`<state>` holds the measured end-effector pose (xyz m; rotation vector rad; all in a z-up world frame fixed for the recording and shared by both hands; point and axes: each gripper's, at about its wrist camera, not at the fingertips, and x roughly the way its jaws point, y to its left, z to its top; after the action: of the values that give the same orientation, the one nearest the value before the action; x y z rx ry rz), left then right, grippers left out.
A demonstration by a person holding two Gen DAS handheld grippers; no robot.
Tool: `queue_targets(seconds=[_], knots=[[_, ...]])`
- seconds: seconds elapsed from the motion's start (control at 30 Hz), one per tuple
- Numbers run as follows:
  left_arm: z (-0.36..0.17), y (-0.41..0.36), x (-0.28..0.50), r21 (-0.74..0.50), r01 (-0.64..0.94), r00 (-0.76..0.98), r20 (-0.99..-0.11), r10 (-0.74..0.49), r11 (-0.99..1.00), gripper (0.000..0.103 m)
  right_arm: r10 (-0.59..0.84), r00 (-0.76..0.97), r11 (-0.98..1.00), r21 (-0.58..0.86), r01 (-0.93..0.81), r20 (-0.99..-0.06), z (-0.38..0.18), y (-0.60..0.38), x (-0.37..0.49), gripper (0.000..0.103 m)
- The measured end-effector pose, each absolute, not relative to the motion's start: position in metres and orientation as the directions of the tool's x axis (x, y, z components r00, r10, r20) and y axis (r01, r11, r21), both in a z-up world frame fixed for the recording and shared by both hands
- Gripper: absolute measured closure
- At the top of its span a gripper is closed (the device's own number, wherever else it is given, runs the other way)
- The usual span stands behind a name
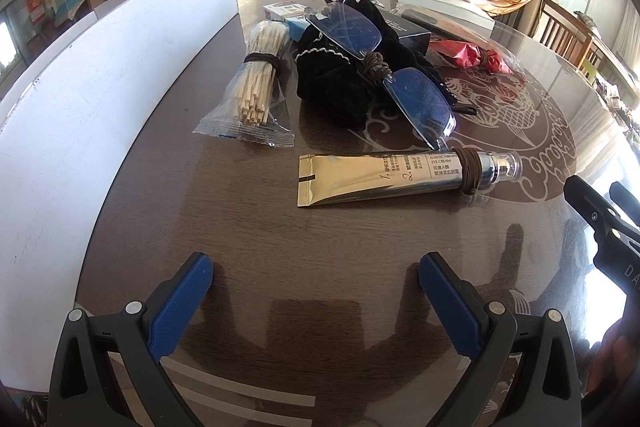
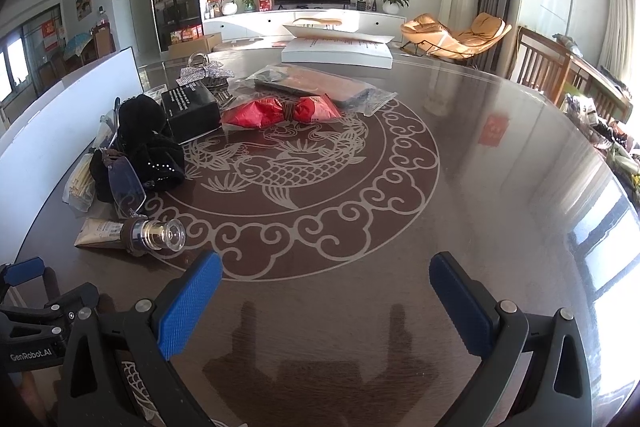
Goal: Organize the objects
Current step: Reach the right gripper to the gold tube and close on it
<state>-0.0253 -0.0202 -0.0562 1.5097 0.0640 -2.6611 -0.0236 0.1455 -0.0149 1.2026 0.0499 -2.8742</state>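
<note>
On the dark round table point(image 1: 160, 227) ahead of us lies the heap we are to sort, gathered toward the left beside a tall white board point(image 1: 100, 87) that stands on edge along the rim. Nearest to us is a gold eye cream tube point(image 1: 384, 177), flat on its side, its clear cap toward the right and a brown elastic band point(image 1: 470, 171) wound round its neck. Just behind it, a pair of rimless glasses point(image 1: 400, 67) leans across a black velvet pouch point(image 1: 336, 95), one lens tip nearly meeting the tube. To the left of the pouch we see a plastic-wrapped bundle of wooden sticks point(image 1: 256, 91), bound by a dark band. Behind the pouch sit a black box point(image 2: 192, 111) and a silver glittery bow clip point(image 2: 206, 73); to their right a red wrapped packet point(image 2: 280, 113) tied at its middle lies on the fish pattern inlaid in the tabletop, with a clear bag holding something dark point(image 2: 320, 87) and a flat white box point(image 2: 336, 51) farther back. Our left gripper point(image 1: 316, 275) hangs over bare wood short of the tube, its blue pads spread wide with nothing between them. Our right gripper point(image 2: 326, 279) is likewise released, jaws wide apart and empty, over the patterned border to the right of the tube.
</note>
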Motion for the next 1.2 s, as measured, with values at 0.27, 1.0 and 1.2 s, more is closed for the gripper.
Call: queue_targets(seconds=[0.27, 1.0, 1.2], knots=[[-0.054, -0.031, -0.025, 0.0, 0.113, -0.505, -0.861, -0.058, -0.994, 0.0, -0.033, -0.643, -0.999, 0.041, 0.003, -0.765, -0.026, 0.158, -0.034, 0.0], [-0.049, -0.079, -0.025, -0.174, 0.279, -0.531, -0.847, -0.001, -0.944, 0.0, -0.228, -0.626, -0.972, 0.142, 0.185, -0.746, -0.025, 0.147, -0.033, 0.0], [-0.044, -0.099, -0.013, -0.323, 0.315, -0.585, -0.806, 0.085, -0.892, 0.0, -0.41, -0.471, -0.81, 0.075, 0.581, -0.781, -0.004, 0.08, -0.058, 0.0]])
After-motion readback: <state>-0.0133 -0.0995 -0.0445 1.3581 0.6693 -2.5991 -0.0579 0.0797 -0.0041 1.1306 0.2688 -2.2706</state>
